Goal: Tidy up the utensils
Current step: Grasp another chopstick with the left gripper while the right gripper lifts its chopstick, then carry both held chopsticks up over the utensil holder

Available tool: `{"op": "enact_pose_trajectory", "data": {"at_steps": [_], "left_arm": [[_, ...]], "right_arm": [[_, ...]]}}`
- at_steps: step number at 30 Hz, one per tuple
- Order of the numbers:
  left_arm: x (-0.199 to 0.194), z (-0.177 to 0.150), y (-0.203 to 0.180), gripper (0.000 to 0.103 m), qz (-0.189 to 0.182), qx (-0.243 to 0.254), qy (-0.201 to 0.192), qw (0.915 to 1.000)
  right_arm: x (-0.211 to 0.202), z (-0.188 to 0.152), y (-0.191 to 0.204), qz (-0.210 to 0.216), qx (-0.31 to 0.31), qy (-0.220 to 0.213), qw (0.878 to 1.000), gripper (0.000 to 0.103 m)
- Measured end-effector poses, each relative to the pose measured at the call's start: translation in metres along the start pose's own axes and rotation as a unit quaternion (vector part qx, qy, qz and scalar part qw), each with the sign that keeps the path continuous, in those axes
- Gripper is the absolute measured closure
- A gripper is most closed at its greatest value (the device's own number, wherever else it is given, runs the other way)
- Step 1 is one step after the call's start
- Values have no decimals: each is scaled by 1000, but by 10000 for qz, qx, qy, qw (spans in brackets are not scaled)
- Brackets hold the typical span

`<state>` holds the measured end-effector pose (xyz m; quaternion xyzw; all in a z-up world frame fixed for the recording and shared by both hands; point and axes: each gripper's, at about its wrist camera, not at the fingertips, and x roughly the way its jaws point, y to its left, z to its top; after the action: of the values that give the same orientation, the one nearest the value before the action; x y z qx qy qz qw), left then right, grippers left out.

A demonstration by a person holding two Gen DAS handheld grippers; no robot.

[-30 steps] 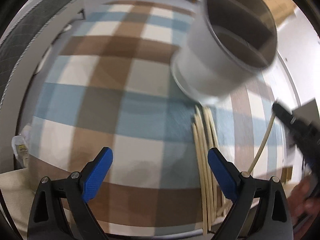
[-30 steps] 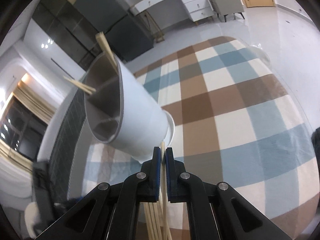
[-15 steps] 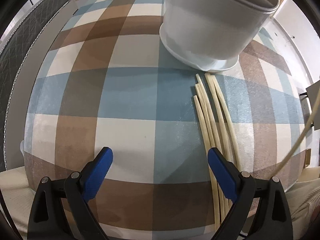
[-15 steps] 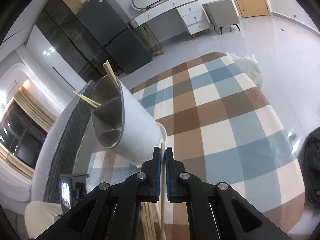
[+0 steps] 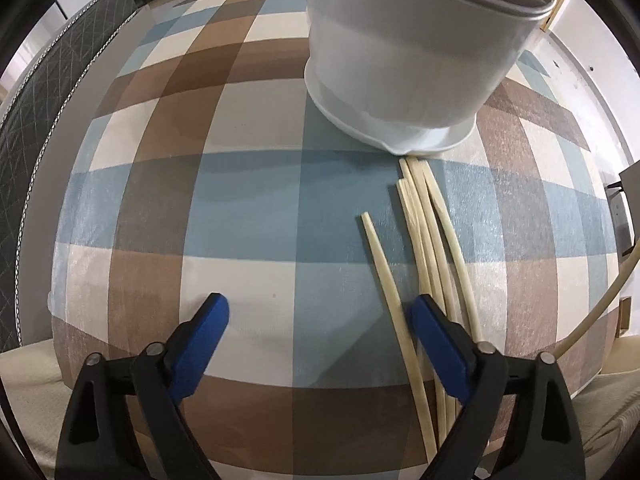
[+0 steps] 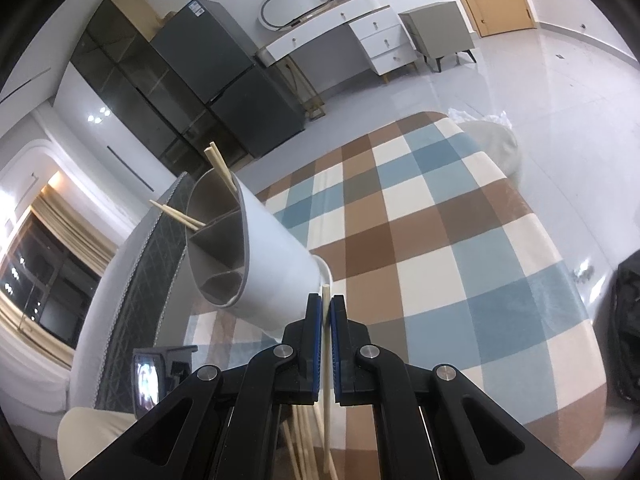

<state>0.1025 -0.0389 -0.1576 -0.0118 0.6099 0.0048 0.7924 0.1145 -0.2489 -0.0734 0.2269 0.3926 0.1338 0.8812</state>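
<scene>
A white divided utensil holder (image 5: pixel 400 60) stands on the checked tablecloth (image 5: pixel 240 200). Several pale chopsticks (image 5: pixel 428 240) lie bundled just in front of it. One chopstick (image 5: pixel 384 276) lies apart on their left, between the blue fingers of my left gripper (image 5: pixel 318 302), close to the right finger. Those jaws are closing and the pads do not touch it. My right gripper (image 6: pixel 326 302) is shut on a single chopstick (image 6: pixel 327 296), held above the table near the holder (image 6: pixel 272 264). Two chopsticks (image 6: pixel 220 168) and a third (image 6: pixel 176 214) stick out of the holder's far compartments.
A grey quilted chair back (image 5: pixel 40 120) runs along the table's left side. Across the shiny floor stand a dark fridge (image 6: pixel 224 64) and a white desk (image 6: pixel 340 28). A white bag (image 6: pixel 496 136) sits past the table's far corner, a dark object (image 6: pixel 624 320) at the right edge.
In the left wrist view one chopstick has come away from the bundle to the left and the blue fingers stand narrower and nearer the cloth. The right gripper rose slightly with its chopstick.
</scene>
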Motion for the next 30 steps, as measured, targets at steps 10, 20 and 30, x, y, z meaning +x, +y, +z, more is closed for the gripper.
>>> {"op": "enact_pose_trajectory", "data": {"at_steps": [10,20,30], "left_arm": [[-13,18,-19,95,-101,196,-319,9992],[-24,30,-22,102,-622,81,-547,9965],[-93,16,24,103,-1411,-443,-1857,9714]], "right_arm": [[2,-3,-1,-109,-72,10,9999,99],[8,-9,13,-250,-411,10,9988,99],[-11,-25,47,-306,-1032,-292,9938,99]]}}
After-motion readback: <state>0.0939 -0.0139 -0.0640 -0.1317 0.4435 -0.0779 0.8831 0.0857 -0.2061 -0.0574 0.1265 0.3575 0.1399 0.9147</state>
